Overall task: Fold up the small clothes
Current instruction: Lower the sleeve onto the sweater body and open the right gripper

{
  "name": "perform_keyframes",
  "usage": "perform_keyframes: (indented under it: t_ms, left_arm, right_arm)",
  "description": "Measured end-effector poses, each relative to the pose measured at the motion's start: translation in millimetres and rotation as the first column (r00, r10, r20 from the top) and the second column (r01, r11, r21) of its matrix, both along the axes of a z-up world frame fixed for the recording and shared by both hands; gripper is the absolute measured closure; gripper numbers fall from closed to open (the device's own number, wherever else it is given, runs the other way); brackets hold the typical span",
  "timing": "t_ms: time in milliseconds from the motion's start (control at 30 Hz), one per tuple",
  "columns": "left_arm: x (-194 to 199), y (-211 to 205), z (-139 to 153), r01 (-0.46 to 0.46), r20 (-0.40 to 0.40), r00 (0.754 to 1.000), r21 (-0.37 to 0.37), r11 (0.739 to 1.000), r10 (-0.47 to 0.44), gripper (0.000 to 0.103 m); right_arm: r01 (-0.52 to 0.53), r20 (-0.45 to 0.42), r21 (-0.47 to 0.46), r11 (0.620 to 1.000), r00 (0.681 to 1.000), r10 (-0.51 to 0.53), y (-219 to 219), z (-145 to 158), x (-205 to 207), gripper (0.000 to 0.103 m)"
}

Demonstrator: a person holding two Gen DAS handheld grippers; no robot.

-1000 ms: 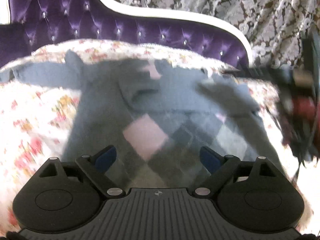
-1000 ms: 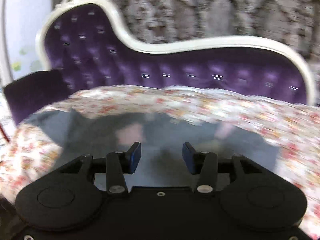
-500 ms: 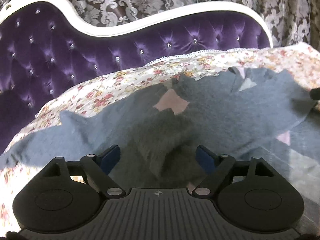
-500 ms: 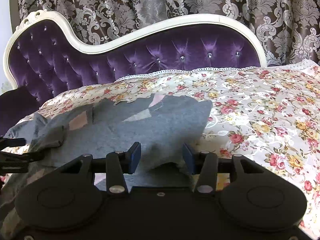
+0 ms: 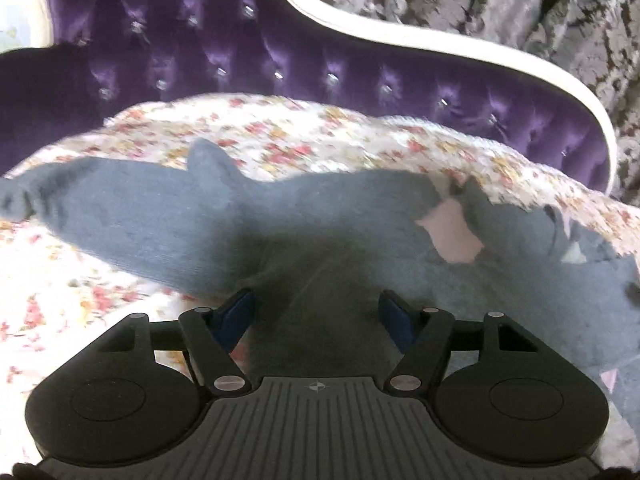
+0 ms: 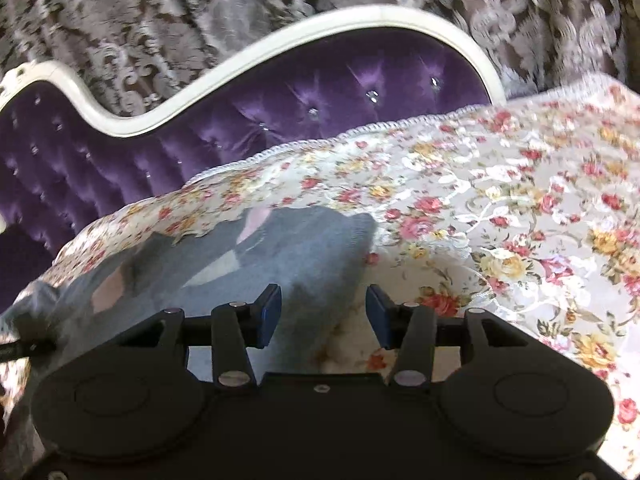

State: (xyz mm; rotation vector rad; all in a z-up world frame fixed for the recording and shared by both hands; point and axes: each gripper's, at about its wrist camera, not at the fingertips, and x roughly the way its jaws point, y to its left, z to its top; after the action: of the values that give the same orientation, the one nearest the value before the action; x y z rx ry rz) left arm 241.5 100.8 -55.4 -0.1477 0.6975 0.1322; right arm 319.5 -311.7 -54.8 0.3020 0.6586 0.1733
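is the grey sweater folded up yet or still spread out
Spread out, not folded: the grey sweater lies across the floral cover, one sleeve stretched sideways.

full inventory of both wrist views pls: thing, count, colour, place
sweater: 1, grey with pink and pale diamond patches, spread flat on the cloth, one sleeve stretched out to the left in the left wrist view
cloth: 1, cream with red and yellow flowers, covering the seat
sofa: 1, purple, tufted, white trim, behind the cloth
curtain: 1, brown and silver pattern, behind the sofa
left gripper: 1, black with blue pads, jaws have just been closing, sweater between them
right gripper: 1, black with blue pads, over the sweater's edge
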Motion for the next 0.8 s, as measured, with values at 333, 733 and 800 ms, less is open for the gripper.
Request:
perform_keyframes:
  t_ms: [333, 733, 800]
  left_arm:
    - [-3, 0, -4, 0.055, 0.006, 0.998, -0.039, 0.998, -0.055, 0.035]
    - [6, -12, -15, 0.111, -0.032, 0.993, 0.033, 0.993, -0.109, 0.033]
    - [7, -12, -16, 0.112, -0.036, 0.993, 0.035, 0.993, -0.11, 0.031]
  right_arm:
    - [-0.026, -0.009, -0.093, 0.995, 1.0, 0.025, 11, 4, 8, 0.092]
    - [0.041, -0.001, -0.041, 0.998, 0.999, -0.041, -24, 12, -12, 0.083]
    - [0.004, 0.022, -0.108, 0.994, 1.0, -0.001, -14, 19, -32, 0.063]
